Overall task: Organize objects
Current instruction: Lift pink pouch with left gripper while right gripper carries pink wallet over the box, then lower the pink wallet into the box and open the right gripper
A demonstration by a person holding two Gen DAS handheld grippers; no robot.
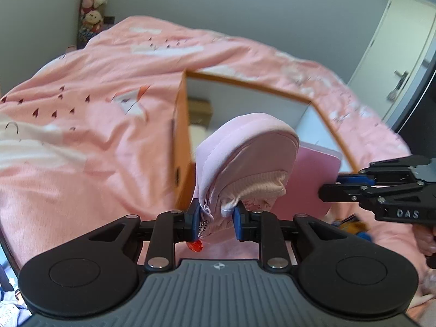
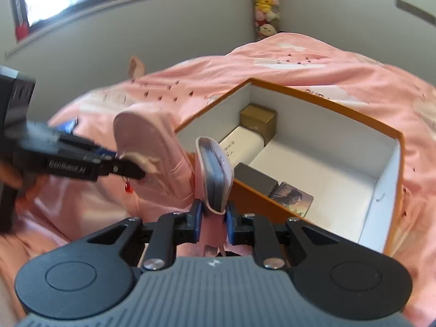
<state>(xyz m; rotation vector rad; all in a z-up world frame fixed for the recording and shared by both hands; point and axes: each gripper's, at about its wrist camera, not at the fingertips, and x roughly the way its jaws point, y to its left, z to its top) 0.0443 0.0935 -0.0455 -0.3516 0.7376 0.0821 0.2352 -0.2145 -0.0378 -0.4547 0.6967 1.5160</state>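
My left gripper (image 1: 215, 215) is shut on the lower edge of a soft pink zip pouch (image 1: 245, 152), from which a red charm (image 1: 195, 245) dangles. The pouch hangs above the near corner of an orange box (image 1: 182, 136) with a white inside. My right gripper (image 2: 214, 218) is shut on a flat pink notebook (image 2: 215, 169), held upright over the box's near wall (image 2: 259, 199). In the left wrist view the right gripper (image 1: 327, 190) comes in from the right, holding the notebook (image 1: 308, 179) by its edge. The right wrist view has the left gripper (image 2: 128, 167) with the pouch (image 2: 152, 141) at left.
The box lies on a bed with a pink cover (image 1: 95, 81). Inside are a small brown carton (image 2: 257, 118), a white box (image 2: 242, 143), a black case (image 2: 254, 178) and a picture card (image 2: 293, 199). Plush toys (image 2: 265, 5) hang in the corner.
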